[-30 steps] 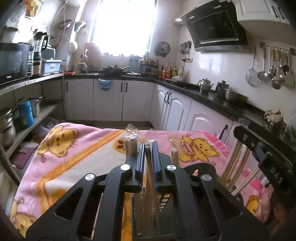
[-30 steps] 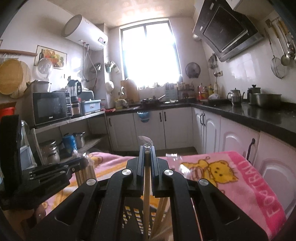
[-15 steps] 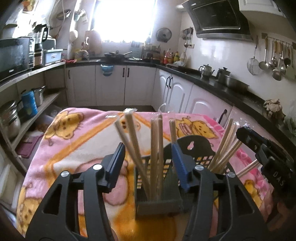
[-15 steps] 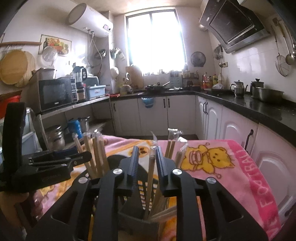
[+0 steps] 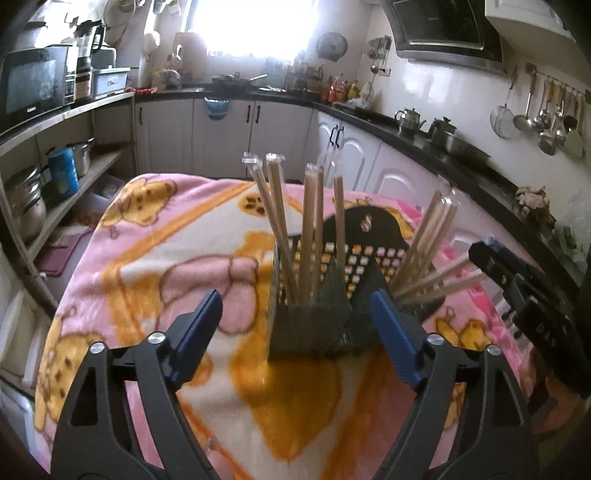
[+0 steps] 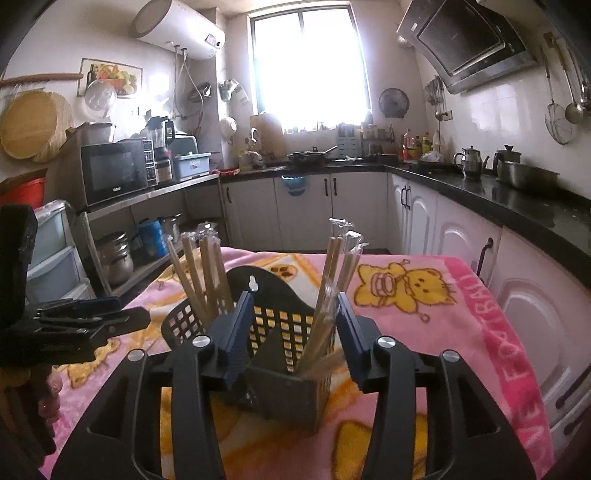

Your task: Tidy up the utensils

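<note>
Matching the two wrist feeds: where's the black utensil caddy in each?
Left wrist: black utensil caddy at centre, just beyond the open left tongs.
Right wrist: lower centre, between the right tongs' opening jaws, pads not pressing it.
Shared landmark: the bright window.

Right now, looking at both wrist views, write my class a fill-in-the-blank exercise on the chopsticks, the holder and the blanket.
1. The chopsticks stand in a dark, perforated ____.
2. The holder rests on a blanket whose main colour is ____.
3. The chopsticks sit in ____ separate bunches, one at each end of the holder.
4. Between the pads of the left gripper there is ____; the right gripper likewise grips nothing.

Missing words: holder; pink; two; nothing
</note>
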The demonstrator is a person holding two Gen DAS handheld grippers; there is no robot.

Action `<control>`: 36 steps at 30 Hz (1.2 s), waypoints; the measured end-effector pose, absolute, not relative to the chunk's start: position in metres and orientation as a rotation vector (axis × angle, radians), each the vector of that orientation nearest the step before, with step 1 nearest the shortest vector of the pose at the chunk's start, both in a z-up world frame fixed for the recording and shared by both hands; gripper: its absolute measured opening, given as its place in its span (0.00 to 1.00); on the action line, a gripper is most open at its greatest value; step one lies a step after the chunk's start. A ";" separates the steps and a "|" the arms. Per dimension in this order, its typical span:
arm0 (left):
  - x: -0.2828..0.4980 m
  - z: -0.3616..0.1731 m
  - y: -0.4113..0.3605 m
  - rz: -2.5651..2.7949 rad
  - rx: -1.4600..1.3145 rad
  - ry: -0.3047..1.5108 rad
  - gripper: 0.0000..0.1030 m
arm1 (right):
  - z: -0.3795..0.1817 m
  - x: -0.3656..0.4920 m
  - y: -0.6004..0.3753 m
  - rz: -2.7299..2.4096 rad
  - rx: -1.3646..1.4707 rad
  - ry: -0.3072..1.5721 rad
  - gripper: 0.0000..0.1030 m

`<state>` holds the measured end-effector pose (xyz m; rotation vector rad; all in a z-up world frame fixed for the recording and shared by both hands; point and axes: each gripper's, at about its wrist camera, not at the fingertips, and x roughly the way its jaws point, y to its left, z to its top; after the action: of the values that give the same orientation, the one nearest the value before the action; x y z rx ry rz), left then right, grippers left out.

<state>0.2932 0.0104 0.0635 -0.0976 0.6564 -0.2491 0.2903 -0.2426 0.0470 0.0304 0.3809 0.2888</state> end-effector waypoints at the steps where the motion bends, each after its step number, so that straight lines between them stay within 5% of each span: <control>1: 0.290 0.062 0.010 -0.250 -0.097 0.661 0.76 | 0.047 0.287 -0.243 0.289 0.028 0.381 0.48; 10: 0.257 0.050 0.008 -0.249 -0.101 0.697 0.89 | 0.046 0.252 -0.247 0.288 0.031 0.405 0.61; 19: 0.226 0.031 0.012 -0.225 -0.117 0.735 0.89 | 0.026 0.223 -0.248 0.286 0.047 0.489 0.79; 36: 0.172 -0.003 0.012 -0.195 -0.136 0.682 0.89 | -0.025 0.179 -0.243 0.276 0.051 0.600 0.92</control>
<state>0.1719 0.0124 -0.0027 -0.1358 0.6819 -0.1951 0.1789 -0.2434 -0.0245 0.0512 0.5999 0.2763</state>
